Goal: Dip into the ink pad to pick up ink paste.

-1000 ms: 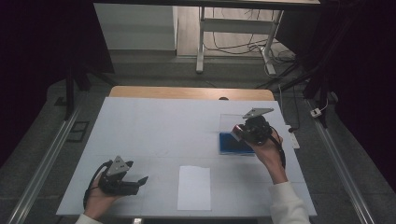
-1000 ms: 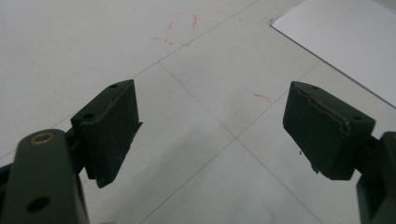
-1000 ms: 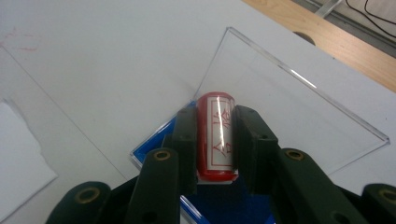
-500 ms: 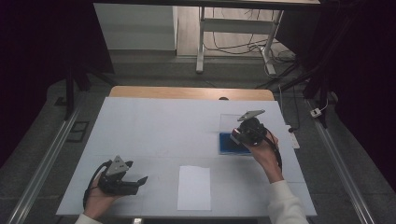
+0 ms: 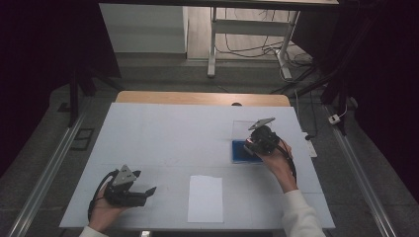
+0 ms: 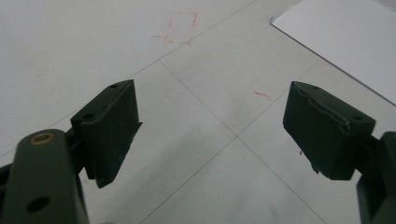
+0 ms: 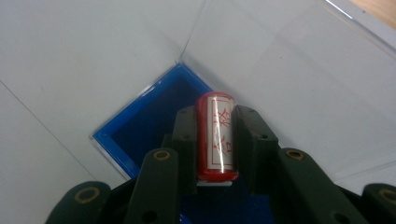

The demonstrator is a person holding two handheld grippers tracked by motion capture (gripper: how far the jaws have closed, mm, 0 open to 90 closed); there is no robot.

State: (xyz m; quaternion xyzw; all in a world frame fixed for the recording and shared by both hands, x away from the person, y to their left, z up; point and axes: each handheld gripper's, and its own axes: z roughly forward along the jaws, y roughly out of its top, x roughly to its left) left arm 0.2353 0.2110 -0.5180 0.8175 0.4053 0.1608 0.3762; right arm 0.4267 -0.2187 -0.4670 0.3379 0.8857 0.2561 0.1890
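The person's right hand (image 5: pixel 280 163) reaches forward over the right part of the white table (image 5: pixel 163 138), its forearm in a white sleeve (image 5: pixel 301 217) coming in from the near edge. The right gripper (image 5: pixel 258 143) in that hand tilts down over a shallow blue square tray (image 7: pixel 149 123) with a clear upright lid (image 7: pixel 289 79) behind it. Its black jaws are clamped on a small red cylindrical stamp (image 7: pixel 216 135) with a white label bearing red markings; the stamp is glossy and stands along the jaws, held above the tray's dark blue inside.

The left hand (image 5: pixel 106 210) rests low at the near left of the table, holding the left gripper (image 6: pixel 210 135) pointed rightward with its matte black, block-shaped jaws spread wide and nothing between them. A flat white rectangular sheet of paper (image 5: pixel 205 198) lies near the table's near edge, between the two hands. Faint red pen marks (image 6: pixel 180 28) show on the tabletop beyond the left jaws.
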